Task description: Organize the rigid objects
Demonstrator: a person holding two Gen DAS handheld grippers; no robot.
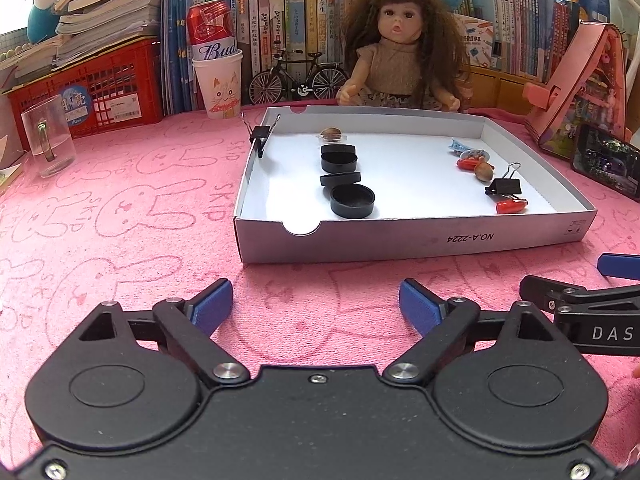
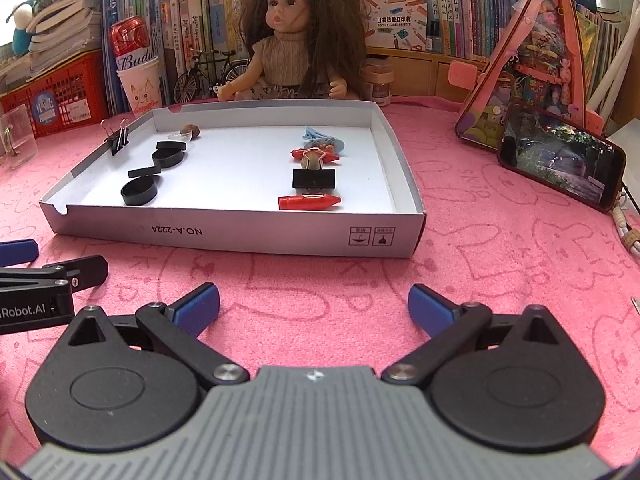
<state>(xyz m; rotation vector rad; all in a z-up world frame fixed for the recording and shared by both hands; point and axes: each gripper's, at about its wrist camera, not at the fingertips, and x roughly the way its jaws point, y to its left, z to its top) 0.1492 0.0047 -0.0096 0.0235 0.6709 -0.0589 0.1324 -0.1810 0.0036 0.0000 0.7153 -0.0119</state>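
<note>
Left wrist view: the left gripper (image 1: 316, 300) hovers wide and empty over the pink towel (image 1: 120, 208). Round black tins (image 1: 352, 200) and binder clips (image 1: 505, 187) already lie in the white box lid (image 1: 400, 240); sorting looks unfinished.

Right wrist view: the right gripper (image 2: 314, 306) is also wide and empty, near the lid. A doll (image 2: 296, 40), bookshelf (image 2: 480, 8) and phone (image 2: 560, 160) crowd the room.

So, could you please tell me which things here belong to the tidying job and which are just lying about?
Part of the job:
white box lid
black round tins
binder clip
red clip
left gripper and right gripper, both open and empty

Just lying about:
doll
beer can
phone
toy bicycle
</note>
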